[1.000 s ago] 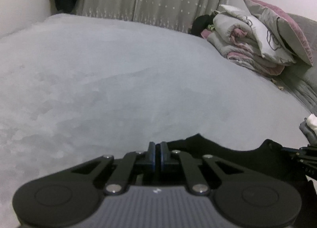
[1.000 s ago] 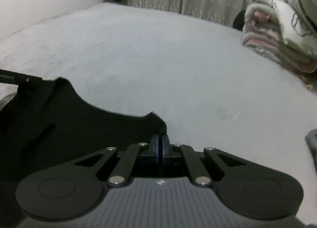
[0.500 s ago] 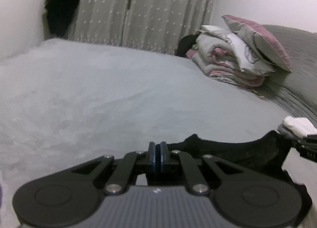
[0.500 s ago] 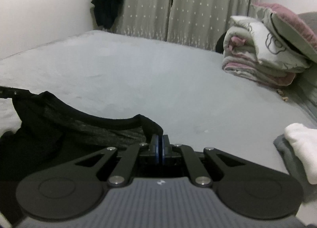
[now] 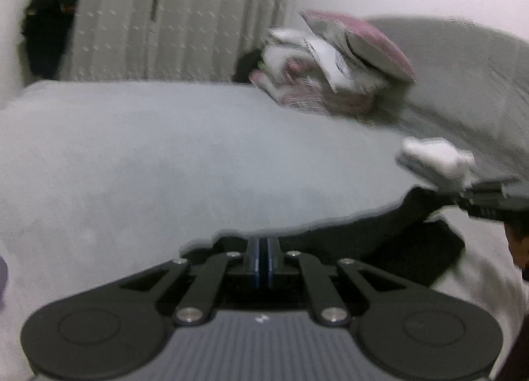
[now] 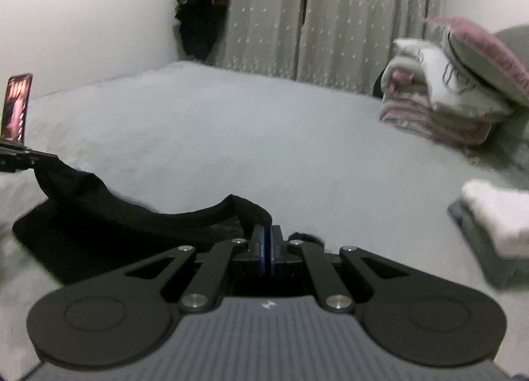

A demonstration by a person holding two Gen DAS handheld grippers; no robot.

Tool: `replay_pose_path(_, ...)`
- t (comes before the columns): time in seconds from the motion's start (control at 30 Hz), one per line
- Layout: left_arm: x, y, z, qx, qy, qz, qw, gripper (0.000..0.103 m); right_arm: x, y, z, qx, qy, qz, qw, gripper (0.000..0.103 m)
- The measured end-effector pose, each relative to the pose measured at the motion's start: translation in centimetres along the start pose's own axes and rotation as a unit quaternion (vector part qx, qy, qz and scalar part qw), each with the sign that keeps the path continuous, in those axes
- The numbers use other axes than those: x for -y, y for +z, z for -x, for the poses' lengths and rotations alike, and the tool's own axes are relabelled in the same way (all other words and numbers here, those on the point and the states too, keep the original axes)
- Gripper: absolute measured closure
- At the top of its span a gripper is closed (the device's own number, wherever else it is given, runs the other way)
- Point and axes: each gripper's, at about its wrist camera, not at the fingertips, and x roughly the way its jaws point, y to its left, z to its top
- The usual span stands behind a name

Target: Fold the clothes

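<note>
We have the black, soft knit garment (image 6: pixel 139 222) pinched at two points along one edge. Our right gripper (image 6: pixel 267 242) is clenched on a bunched corner of it, the cloth rising just left of the jaws and draping away leftward. Our left gripper (image 5: pixel 263 255) is likewise closed tight on the fabric, which runs off to the right of its jaws toward the other tool. Between the two grips the edge sags in a shallow curve, and the body of the garment hangs below the jaws onto the pale grey plush bed cover (image 6: pixel 264 136). Whether it is fully lifted or partly resting, we cannot tell.

Progress, as we judge it: this piece is unfolded, held up for spreading or a first fold; no crease is visible. To the right of the right jaws, near, lies a small stack with a white folded cloth (image 6: pixel 496 215) on a grey folded piece (image 6: pixel 476 242), likely finished items.

Farther ahead of the jaws: a pile of rolled quilts and a pink-edged pillow (image 6: pixel 446 96), patterned curtains (image 6: pixel 330 17), a dark coat hanging by the wall (image 6: pixel 201 17).
</note>
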Motion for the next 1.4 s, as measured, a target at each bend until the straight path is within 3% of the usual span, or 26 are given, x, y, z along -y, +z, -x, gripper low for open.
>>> replay_pose_path(0.13,-0.5,-3.3,-0.5,-0.032,-0.003,-0.008,0.9994,0.097,0.7,-3.1,-0.9,-0.046,0.01,-0.015,0.999,0.097)
replay_pose_path(0.2,-0.5,-3.8,0.0,-0.028,-0.007,-0.015,0.9995,0.095,0.7,-4.2,-1.1,-0.057,0.01,-0.001,0.998,0.094)
replay_pose_path(0.27,-0.5,-3.7,0.6,-0.026,-0.012,-0.021,0.9994,0.087,0.7,-4.6,-0.6,-0.053,0.015,0.008,0.998,0.091)
replay_pose_path(0.33,-0.3,-3.6,1.4,-0.026,-0.021,-0.022,0.9992,0.066,0.9,-4.5,-0.1,-0.052,0.021,0.012,0.998,0.09)
replay_pose_path(0.43,0.6,-3.1,2.3,-0.014,-0.04,-0.045,0.9981,0.056,1.2,-4.1,0.7,-0.049,0.03,0.013,0.998,0.086)
replay_pose_path(0.53,1.5,-2.5,2.4,0.0,-0.059,-0.055,0.9967,0.046,1.4,-3.4,1.6,-0.031,0.044,0.002,0.999,0.061)
replay_pose_path(0.7,3.2,-1.6,0.9,-0.001,-0.083,-0.073,0.9939,0.046,1.7,-2.1,1.7,-0.009,0.075,-0.033,0.997,0.058)
replay_pose_path(0.87,1.9,-0.4,-0.5,-0.016,-0.038,-0.011,0.9991,0.046,1.5,-2.0,0.7,-0.018,0.044,-0.044,0.998,0.058)
replay_pose_path(1.03,-1.4,0.3,-1.8,-0.02,-0.01,0.1,0.9948,0.048,3.6,-1.4,-1.3,-0.021,0.026,-0.107,0.994,0.058)
replay_pose_path(1.1,-1.9,0.3,-2.4,-0.016,0.0,0.122,0.9923,0.051,4.5,-1.4,-2.0,-0.021,0.018,-0.145,0.989,0.058)
replay_pose_path(1.17,-2.1,0.2,-2.9,-0.01,0.012,0.131,0.9912,0.058,5.4,-1.3,-3.0,-0.021,0.015,-0.18,0.983,0.058)
replay_pose_path(1.27,-2.2,0.1,-3.8,-0.001,0.031,0.145,0.989,0.082,6.2,-1.2,-4.5,-0.024,0.022,-0.223,0.974,0.058)
replay_pose_path(1.3,-2.3,0.1,-4.1,0.002,0.037,0.149,0.9881,0.099,6.1,-1.2,-5.0,-0.026,0.025,-0.229,0.973,0.068)
replay_pose_path(1.37,-2.4,0.0,-4.6,0.008,0.049,0.158,0.9861,0.099,5.4,-1.2,-5.6,-0.025,0.017,-0.223,0.974,0.095)
replay_pose_path(1.4,-2.4,-0.1,-4.9,0.011,0.056,0.163,0.985,0.099,4.9,-1.2,-5.5,-0.015,0.005,-0.213,0.977,0.095)
